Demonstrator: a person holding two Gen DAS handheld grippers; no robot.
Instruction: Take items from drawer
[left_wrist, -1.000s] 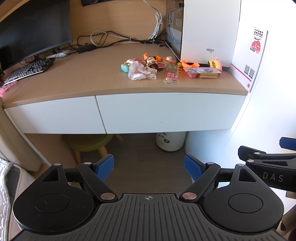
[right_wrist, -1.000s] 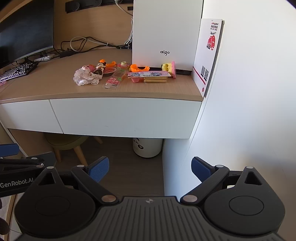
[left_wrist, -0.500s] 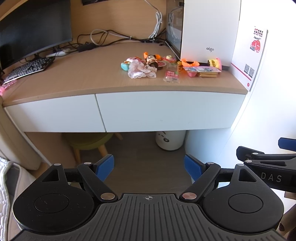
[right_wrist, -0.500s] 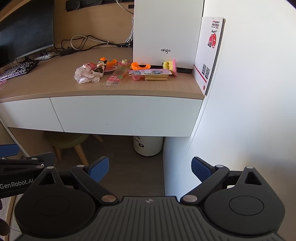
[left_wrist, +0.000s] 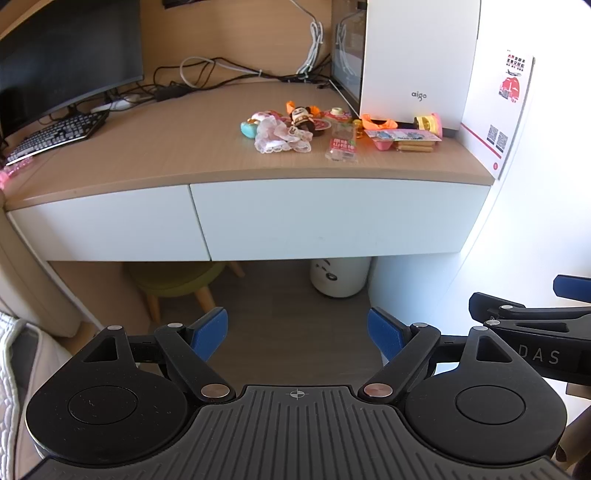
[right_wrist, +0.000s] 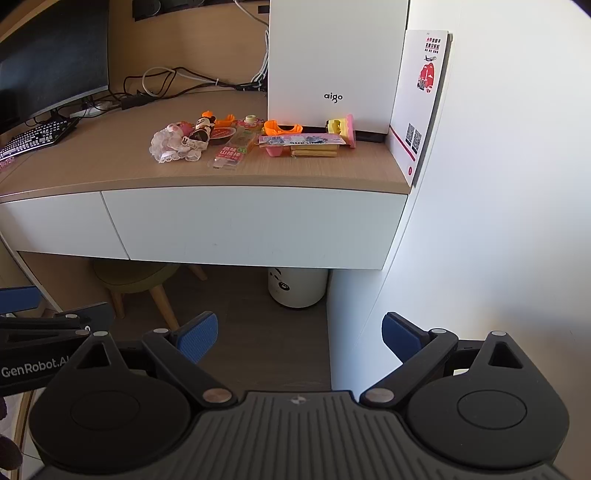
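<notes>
Two white drawer fronts sit shut under the wooden desk top: a wide right drawer (left_wrist: 332, 218) (right_wrist: 251, 221) and a left drawer (left_wrist: 107, 225) (right_wrist: 55, 229). Several small toys and snack packets (left_wrist: 295, 133) (right_wrist: 240, 142) lie in a cluster on the desk (left_wrist: 166, 147) above the right drawer. My left gripper (left_wrist: 297, 332) hangs well back from the desk over the floor, open, with nothing between its blue pads. My right gripper (right_wrist: 299, 336) is beside it, equally far back, also open and empty. Each gripper shows at the edge of the other's view.
A white computer case (left_wrist: 417, 62) and a leaning card with QR codes (left_wrist: 498, 114) stand at the desk's right end against a white wall (right_wrist: 498, 221). Monitor (left_wrist: 66, 55), keyboard (left_wrist: 55, 136) and cables are on the left. A green stool (left_wrist: 173, 277) and white bin (left_wrist: 340, 273) are under the desk.
</notes>
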